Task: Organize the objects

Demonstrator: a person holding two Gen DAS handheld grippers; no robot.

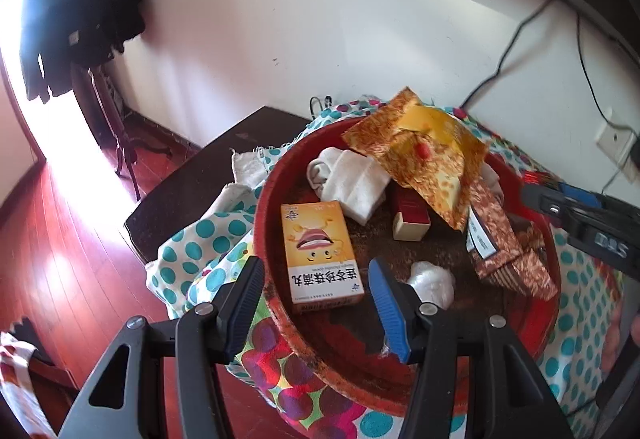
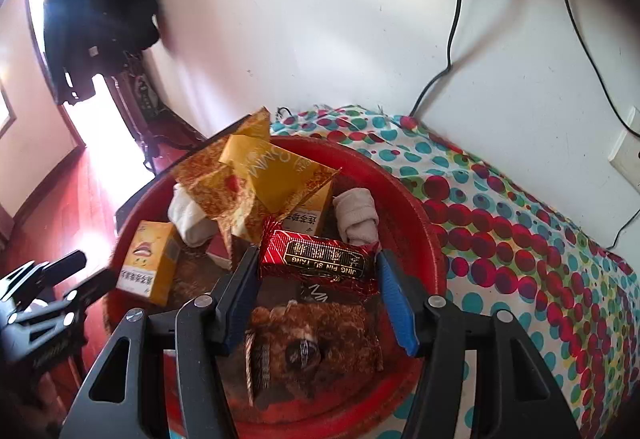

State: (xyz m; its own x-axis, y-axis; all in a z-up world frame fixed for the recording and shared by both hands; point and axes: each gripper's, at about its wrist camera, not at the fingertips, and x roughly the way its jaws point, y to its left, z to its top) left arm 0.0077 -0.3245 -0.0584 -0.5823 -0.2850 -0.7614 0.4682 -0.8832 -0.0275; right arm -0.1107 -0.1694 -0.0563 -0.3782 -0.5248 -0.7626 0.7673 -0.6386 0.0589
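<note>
A round red tray [image 1: 276, 319] [image 2: 420, 223] sits on a spotted cloth [image 2: 520, 239]. In it lie an orange medicine box [image 1: 320, 251] [image 2: 148, 263], rolled white socks [image 1: 352, 179] [image 2: 356, 219], a crumpled gold paper bag [image 1: 424, 143] [image 2: 260, 175], a brown patterned bag [image 2: 320, 335] and a white plastic wad [image 1: 432, 279]. My right gripper [image 2: 318, 259] holds a red foil candy packet [image 2: 320, 259] lengthwise between its fingertips, above the brown bag. My left gripper [image 1: 316, 303] is open, straddling the tray's near rim just short of the medicine box.
A dark table corner [image 1: 192, 199] juts out left of the tray, above a red wooden floor [image 1: 72, 239]. Black cables [image 2: 452, 51] run down the white wall to a socket [image 2: 628, 155]. A dark coat [image 2: 96, 11] hangs by the bright doorway.
</note>
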